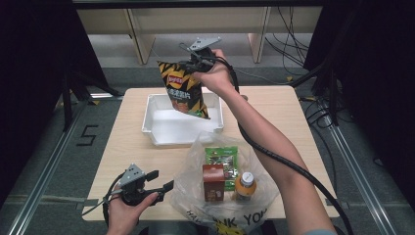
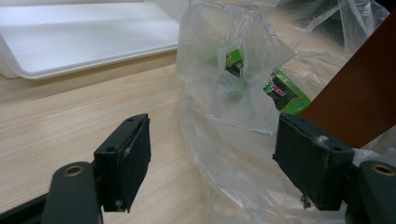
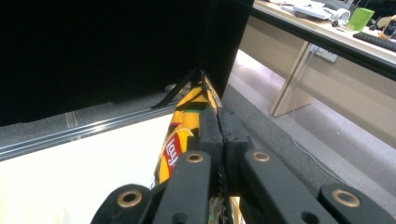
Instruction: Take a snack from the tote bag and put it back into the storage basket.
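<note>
One crinkly yellow-and-black chip bag (image 1: 183, 88) hangs above the white rectangular tray (image 1: 155, 128), its top edge pinched flat between the closed fingers (image 3: 211, 128) of the right gripper (image 1: 196, 62). Spread wide on nothing, the left gripper (image 1: 166, 180) rests on the wooden worktop (image 1: 125, 147) just beside one clear plastic bag (image 1: 193, 178) holding one brown carton (image 1: 214, 182), one orange bottle (image 1: 245, 185) and one green packet (image 1: 221, 155).

The crisp bag (image 3: 180, 140) pinched in the right claw (image 3: 219, 121) reads "Lay". The plastic bag (image 1: 222, 215), right of the left claw (image 1: 159, 180), reads "YO". A "5" marks the floor (image 1: 88, 135).
</note>
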Tool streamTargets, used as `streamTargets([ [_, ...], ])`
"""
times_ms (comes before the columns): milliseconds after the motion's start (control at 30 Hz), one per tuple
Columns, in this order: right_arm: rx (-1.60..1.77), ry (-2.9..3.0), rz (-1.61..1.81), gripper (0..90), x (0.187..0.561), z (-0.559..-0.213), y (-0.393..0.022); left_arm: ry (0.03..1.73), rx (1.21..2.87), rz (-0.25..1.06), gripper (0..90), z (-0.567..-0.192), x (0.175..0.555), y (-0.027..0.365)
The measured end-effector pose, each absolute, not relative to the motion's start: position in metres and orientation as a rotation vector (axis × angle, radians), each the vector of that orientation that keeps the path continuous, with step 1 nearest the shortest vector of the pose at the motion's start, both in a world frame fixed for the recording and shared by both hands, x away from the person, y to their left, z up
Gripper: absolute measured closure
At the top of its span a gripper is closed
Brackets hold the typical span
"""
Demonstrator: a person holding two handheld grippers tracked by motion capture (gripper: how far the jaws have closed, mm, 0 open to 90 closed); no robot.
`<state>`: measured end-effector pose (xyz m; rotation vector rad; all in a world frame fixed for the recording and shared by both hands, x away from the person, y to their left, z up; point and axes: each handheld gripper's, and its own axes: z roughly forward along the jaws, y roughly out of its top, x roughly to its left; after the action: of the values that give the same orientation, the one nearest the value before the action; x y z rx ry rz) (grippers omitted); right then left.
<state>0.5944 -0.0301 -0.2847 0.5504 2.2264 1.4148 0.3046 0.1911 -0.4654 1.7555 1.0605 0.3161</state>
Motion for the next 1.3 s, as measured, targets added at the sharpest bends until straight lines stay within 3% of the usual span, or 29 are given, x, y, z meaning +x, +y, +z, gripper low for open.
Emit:
streamTargets([
  [1300,0.600,2.302,1.353,90.0,0.623,-0.323,0.001,1.050,1.757,0.321,26.5,-0.465,0.303,0.192],
])
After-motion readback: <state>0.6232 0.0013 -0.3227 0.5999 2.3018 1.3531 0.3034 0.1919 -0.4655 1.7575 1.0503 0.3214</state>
